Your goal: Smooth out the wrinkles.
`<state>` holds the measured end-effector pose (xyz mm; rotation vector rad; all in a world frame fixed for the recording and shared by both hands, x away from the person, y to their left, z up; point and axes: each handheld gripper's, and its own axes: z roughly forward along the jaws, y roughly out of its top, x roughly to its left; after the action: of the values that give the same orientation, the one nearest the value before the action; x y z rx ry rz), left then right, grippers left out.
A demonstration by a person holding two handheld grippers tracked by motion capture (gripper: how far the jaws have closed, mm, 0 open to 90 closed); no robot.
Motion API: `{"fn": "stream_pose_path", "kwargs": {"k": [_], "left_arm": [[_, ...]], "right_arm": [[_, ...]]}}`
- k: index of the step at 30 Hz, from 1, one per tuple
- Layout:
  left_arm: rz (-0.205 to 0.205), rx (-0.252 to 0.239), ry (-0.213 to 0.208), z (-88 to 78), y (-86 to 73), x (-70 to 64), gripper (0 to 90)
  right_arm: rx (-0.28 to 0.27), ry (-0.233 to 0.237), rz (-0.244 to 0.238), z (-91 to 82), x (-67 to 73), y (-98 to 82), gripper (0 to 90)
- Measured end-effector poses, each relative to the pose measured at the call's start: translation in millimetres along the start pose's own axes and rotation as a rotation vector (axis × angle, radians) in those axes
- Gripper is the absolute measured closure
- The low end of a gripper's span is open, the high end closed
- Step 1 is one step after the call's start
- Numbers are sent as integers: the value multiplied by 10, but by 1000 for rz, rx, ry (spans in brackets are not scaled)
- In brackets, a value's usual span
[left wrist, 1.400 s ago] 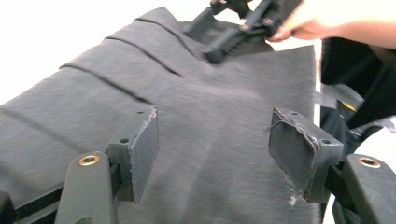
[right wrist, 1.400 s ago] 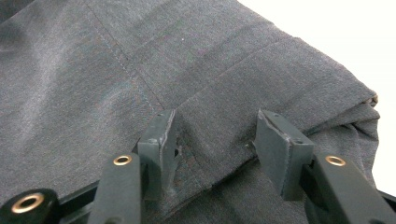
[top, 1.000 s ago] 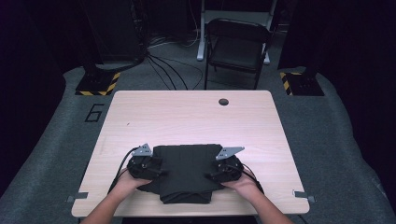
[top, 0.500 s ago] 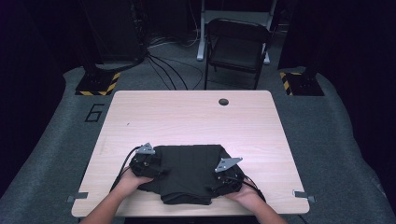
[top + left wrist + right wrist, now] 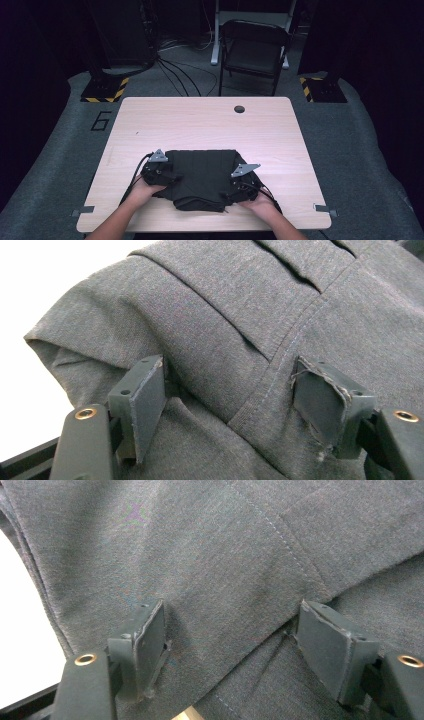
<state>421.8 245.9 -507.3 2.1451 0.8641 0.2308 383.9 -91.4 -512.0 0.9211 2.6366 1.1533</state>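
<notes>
Currently the folded dark garment (image 5: 200, 177) lies flat on the desk (image 5: 200, 120) at its near edge, between your two hands. Your left claw (image 5: 167, 176) sits at the garment's left edge with its jaws apart and pressing nothing; fabric lies between the pads without being pinched. Your right claw (image 5: 232, 192) sits at the right edge, and its jaws have just been opening, with cloth between them but no grip. Judged from this placement, both claws flank the bundle to square or release a finished fold. The high view gives the garment's overall outline and position. The left gripper view adds the stacked fold layers and a seam; the right gripper view adds stitching lines.
</notes>
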Motion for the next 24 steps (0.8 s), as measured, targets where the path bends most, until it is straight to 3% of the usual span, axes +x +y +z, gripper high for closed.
{"fn": "stream_pose_path", "kwargs": {"k": [3,7,11,16,18,20,24], "left_arm": [[-20,-21,-9,-66,35,-35,318],[-27,-66,-66,-246,80,-150,308],[15,-69,-98,-320,74,-286,294],[54,-42,-163,-322,-39,-384,267],[79,-21,-139,-309,-96,-386,269],[73,-11,-111,-294,-147,-344,268],[64,25,-78,-256,-215,-256,270]], "right_arm": [[2,-4,0,-25,32,16,279],[-27,9,-20,-97,85,32,280],[-34,16,-63,-164,142,39,283],[-47,26,-53,-187,107,32,274],[-36,36,-59,-171,103,19,273],[-28,33,-74,-160,103,16,273],[-33,24,-58,-173,78,22,273]]}}
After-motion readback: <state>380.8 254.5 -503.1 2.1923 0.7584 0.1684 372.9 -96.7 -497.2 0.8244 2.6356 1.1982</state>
